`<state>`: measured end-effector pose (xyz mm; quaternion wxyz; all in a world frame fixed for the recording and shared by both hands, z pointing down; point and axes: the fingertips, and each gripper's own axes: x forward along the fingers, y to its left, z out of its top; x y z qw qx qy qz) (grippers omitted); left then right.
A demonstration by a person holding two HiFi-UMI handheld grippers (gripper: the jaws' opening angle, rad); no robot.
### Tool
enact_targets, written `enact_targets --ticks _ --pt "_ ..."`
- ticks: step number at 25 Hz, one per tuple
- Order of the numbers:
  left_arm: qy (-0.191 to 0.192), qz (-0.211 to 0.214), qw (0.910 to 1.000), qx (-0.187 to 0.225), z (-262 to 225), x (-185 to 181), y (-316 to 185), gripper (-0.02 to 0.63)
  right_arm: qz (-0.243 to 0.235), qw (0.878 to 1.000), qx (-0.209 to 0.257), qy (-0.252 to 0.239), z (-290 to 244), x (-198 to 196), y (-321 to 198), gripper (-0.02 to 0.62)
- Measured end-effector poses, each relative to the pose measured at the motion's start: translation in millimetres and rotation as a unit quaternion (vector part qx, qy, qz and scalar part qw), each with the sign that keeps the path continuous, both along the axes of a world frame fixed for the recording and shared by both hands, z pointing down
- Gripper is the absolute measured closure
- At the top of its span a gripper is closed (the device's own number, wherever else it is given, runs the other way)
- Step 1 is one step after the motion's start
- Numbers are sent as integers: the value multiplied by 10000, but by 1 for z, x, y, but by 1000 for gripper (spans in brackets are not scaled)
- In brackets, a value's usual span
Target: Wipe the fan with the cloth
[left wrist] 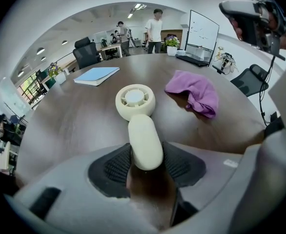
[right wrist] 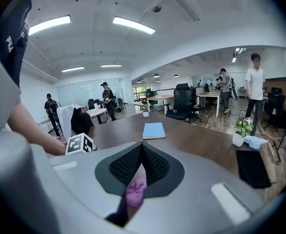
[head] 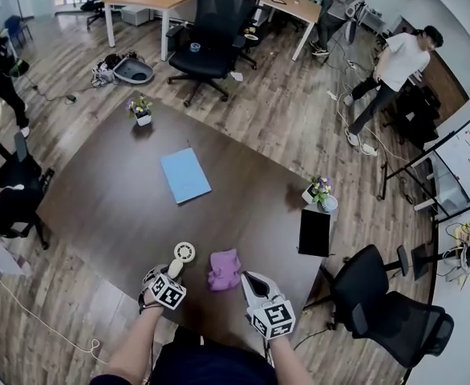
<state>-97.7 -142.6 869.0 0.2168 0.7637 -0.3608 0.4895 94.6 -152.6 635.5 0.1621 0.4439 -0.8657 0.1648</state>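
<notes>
While the left tongs (left wrist: 144,167) hung low over the table (head: 115,207), their pads were closed on the handle of a cream fan (left wrist: 135,101), its round head lying just ahead of them. Right tongs (right wrist: 142,147): jaws shut together, holding nothing; purple cloth (head: 224,269) lay crumpled just below their tips, between both tongs

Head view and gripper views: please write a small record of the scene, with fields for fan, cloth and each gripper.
fan: small cream plastic handheld fan, lying on the dark brown table
cloth: crumpled purple cloth, on the table right of the fan, not touching it
left gripper: closed on the fan's handle
right gripper: jaws shut, empty, above the cloth
also: light blue notebook farther back
</notes>
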Motion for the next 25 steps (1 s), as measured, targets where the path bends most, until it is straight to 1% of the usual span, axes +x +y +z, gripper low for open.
enact_targets --ticks 3,6,9,11,15,17,20,23,24,25 --pt "37 13 10000 -16 1 0 -1 394 0 10000 -66 -1 4 1 3 581" --pt "142 38 9998 -101 3 0 -2 399 28 9999 -108 -24 10 3 5 581" --pt "117 160 9998 -84 3 0 -2 400 28 9998 -186 -11 14 4 5 581" --pt "36 380 9992 -69 3 2 -2 402 10 9997 -228 7 17 4 5 581" --pt "-203 1091 9938 -57 3 7 2 403 -65 9993 -379 36 26 3 5 581" --pt "-258 1414 9896 -45 2 10 3 403 -118 9977 -626 248 41 4 5 581" --pt "-341 1842 9823 -57 3 14 7 403 -330 9910 -1038 782 70 3 9 580" --pt "-457 2105 9764 -122 3 17 8 405 -739 9813 -1138 1367 92 -3 10 575" --pt "-514 2170 9747 -171 3 18 7 405 -946 9761 -1195 1548 99 -6 11 515" --pt "-581 2246 9725 -220 4 18 7 405 -1167 9699 -1266 1721 107 -10 12 438"
